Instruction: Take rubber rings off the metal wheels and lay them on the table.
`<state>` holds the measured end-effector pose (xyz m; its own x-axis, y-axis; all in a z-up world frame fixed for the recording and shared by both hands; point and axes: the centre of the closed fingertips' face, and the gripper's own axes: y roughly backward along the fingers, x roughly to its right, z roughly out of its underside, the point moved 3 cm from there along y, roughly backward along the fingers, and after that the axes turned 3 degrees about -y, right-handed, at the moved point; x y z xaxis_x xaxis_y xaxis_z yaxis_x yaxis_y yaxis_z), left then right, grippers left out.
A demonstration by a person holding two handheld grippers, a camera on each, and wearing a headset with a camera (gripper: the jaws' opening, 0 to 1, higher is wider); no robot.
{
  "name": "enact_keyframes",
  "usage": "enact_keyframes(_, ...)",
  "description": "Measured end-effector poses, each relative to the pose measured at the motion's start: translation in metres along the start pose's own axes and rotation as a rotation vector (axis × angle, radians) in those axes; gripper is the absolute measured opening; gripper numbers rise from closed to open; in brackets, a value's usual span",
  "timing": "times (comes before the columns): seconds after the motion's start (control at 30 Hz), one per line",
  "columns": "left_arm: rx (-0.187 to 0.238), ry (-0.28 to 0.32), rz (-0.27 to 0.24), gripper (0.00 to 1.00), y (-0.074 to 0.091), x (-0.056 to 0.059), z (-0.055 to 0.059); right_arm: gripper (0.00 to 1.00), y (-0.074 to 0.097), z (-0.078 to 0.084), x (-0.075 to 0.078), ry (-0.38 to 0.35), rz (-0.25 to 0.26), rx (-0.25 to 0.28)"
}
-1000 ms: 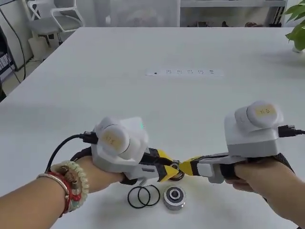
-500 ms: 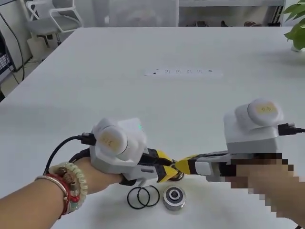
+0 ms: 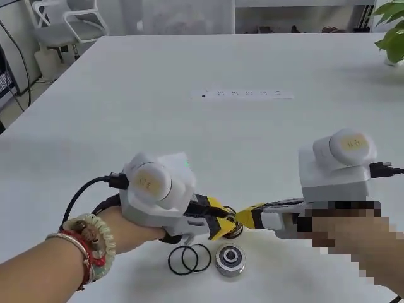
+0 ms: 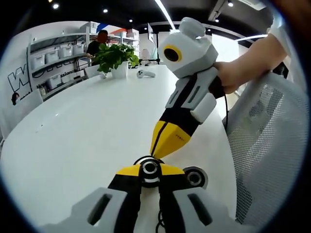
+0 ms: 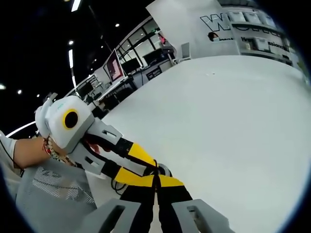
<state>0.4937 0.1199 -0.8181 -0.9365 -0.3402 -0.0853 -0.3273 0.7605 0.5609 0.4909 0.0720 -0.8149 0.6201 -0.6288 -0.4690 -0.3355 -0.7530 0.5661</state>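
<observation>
My left gripper is shut on a small metal wheel just above the table, with a black rubber ring around the wheel. My right gripper comes in from the right, jaws shut, its tip pinching that ring at the wheel's edge. In the left gripper view the right gripper points down onto the wheel. Two loose rubber rings lie overlapped on the table near me. Beside them stands a bare metal wheel.
A white power strip lies mid-table, far from the work. A potted plant stands at the far right corner, and an office chair is beyond the far left edge. The white table stretches wide ahead.
</observation>
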Motion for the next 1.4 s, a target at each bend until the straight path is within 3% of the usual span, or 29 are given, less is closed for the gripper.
enact_keyframes(0.2,-0.016,-0.003,0.018,0.12,0.002,0.001,-0.003,0.00,0.000,0.000,0.001,-0.003,0.001,-0.002)
enact_keyframes(0.4,0.004,-0.017,0.040,0.16,0.011,0.004,-0.020,0.00,0.001,0.000,0.001,-0.013,0.000,0.004)
enact_keyframes(0.5,0.018,-0.033,0.035,0.23,0.016,0.003,-0.027,0.00,0.002,-0.001,0.001,-0.019,0.000,0.007)
enact_keyframes(0.7,-0.009,-0.090,0.054,0.31,0.027,0.003,-0.035,0.00,0.003,-0.003,0.000,-0.025,0.000,0.015)
enact_keyframes(0.93,-0.007,-0.139,0.065,0.42,0.055,0.004,-0.050,0.00,0.005,-0.007,-0.003,-0.029,-0.007,0.029)
enact_keyframes(1.4,-0.030,-0.205,0.010,0.54,0.121,0.007,-0.058,0.00,0.006,-0.008,-0.008,-0.033,-0.021,0.039)
